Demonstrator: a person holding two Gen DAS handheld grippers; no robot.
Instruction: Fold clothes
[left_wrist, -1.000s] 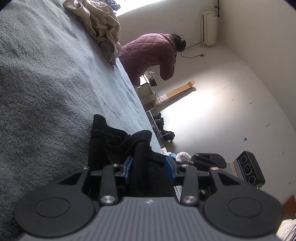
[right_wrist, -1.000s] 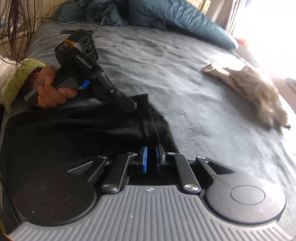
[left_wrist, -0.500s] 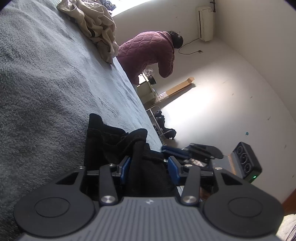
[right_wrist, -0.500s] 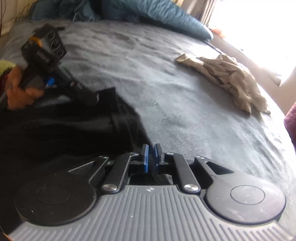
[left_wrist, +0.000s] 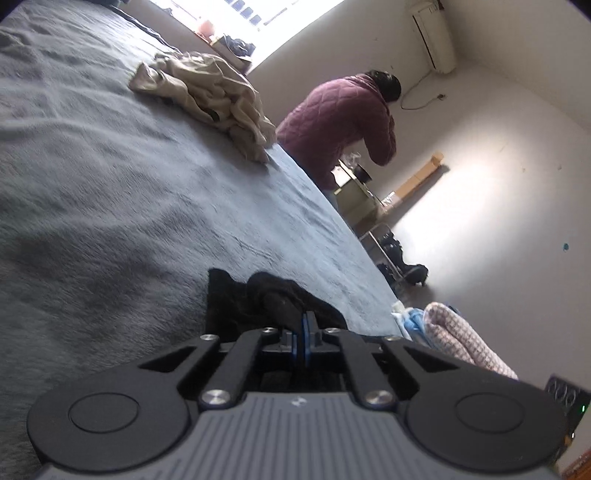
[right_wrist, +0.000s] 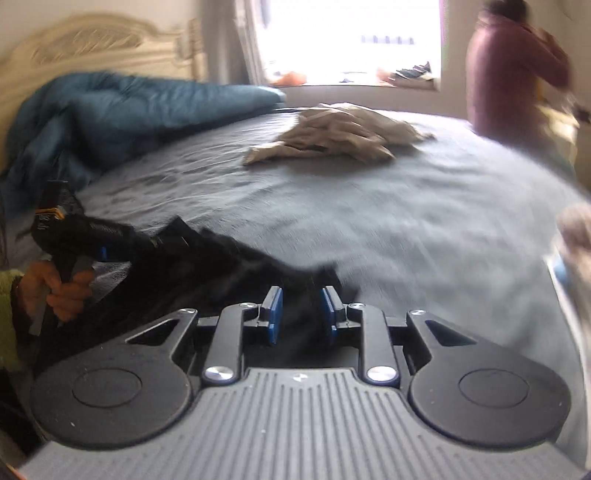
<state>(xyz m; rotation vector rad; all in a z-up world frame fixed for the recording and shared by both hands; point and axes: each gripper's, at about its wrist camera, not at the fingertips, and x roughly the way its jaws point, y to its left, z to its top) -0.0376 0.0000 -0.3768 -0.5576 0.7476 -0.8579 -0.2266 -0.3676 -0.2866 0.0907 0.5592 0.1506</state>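
Observation:
A black garment (left_wrist: 236, 306) lies bunched on the grey bed blanket (left_wrist: 110, 184). My left gripper (left_wrist: 303, 322) is shut on a fold of it, the blue pads pressed together. In the right wrist view a hand holds that left gripper (right_wrist: 147, 242) at the far edge of the black garment (right_wrist: 221, 266). My right gripper (right_wrist: 301, 308) sits low over the garment's near edge. Its jaws are opening, and black cloth lies between the parted blue pads (right_wrist: 275, 314) without being pinched.
A crumpled beige garment (right_wrist: 340, 133) lies further up the bed. A blue duvet (right_wrist: 110, 110) is heaped by the headboard (right_wrist: 92, 40). A person in a maroon quilted jacket (left_wrist: 343, 122) stands past the bed's far side. Pink checked fabric (left_wrist: 461, 339) lies beside the bed edge.
The left jaws have shut on the black cloth and the left gripper has lifted. The right gripper has swung sideways and rolled, and its shut jaws have parted.

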